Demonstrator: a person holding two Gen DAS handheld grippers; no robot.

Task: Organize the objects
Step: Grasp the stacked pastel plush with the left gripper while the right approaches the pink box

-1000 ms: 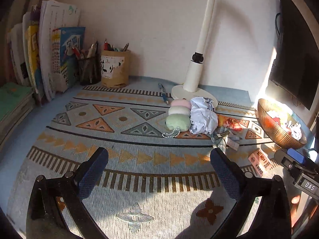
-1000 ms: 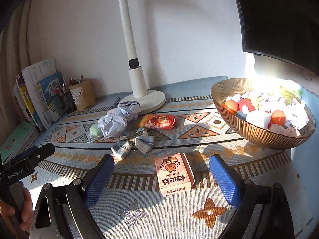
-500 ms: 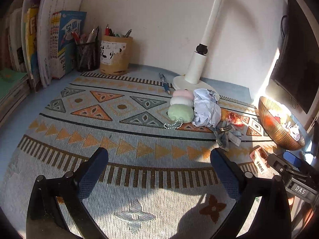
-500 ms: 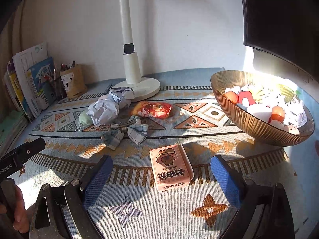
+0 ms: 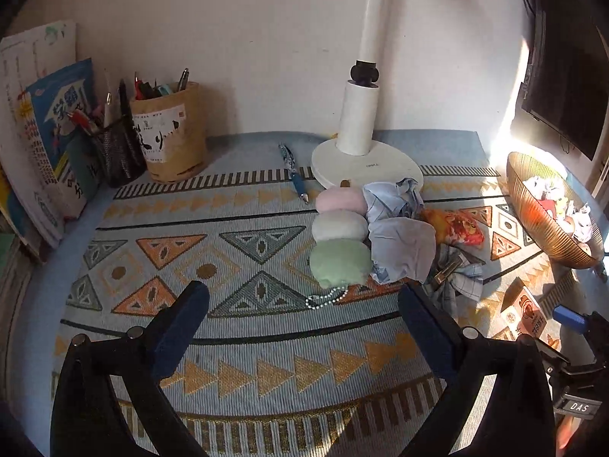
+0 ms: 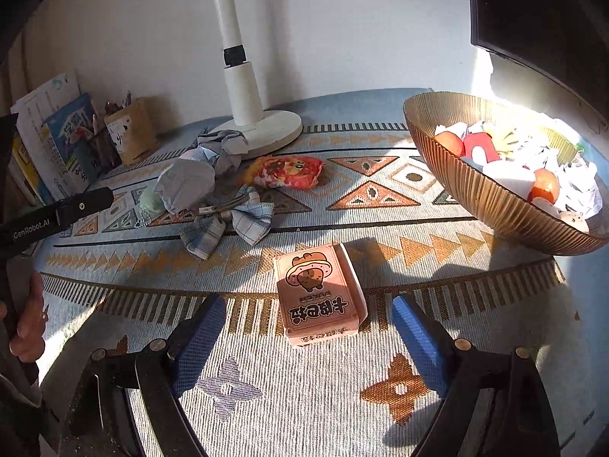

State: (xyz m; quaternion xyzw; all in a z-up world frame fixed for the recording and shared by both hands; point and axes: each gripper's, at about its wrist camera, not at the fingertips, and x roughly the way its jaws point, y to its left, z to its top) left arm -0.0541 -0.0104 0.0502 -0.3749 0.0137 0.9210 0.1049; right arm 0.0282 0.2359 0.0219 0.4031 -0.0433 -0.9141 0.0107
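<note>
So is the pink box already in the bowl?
No, the pink box lies flat on the patterned mat, apart from the bowl, just ahead of the open right tool.

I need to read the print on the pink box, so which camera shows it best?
The right wrist view: the pink box lies whole and close between the open right gripper fingers. The left wrist view shows it small at the right edge.

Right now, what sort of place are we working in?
Probably a home study desk: a desk lamp, pen holders beside upright books, and a dark monitor by the wall, all around a patterned mat.
</note>
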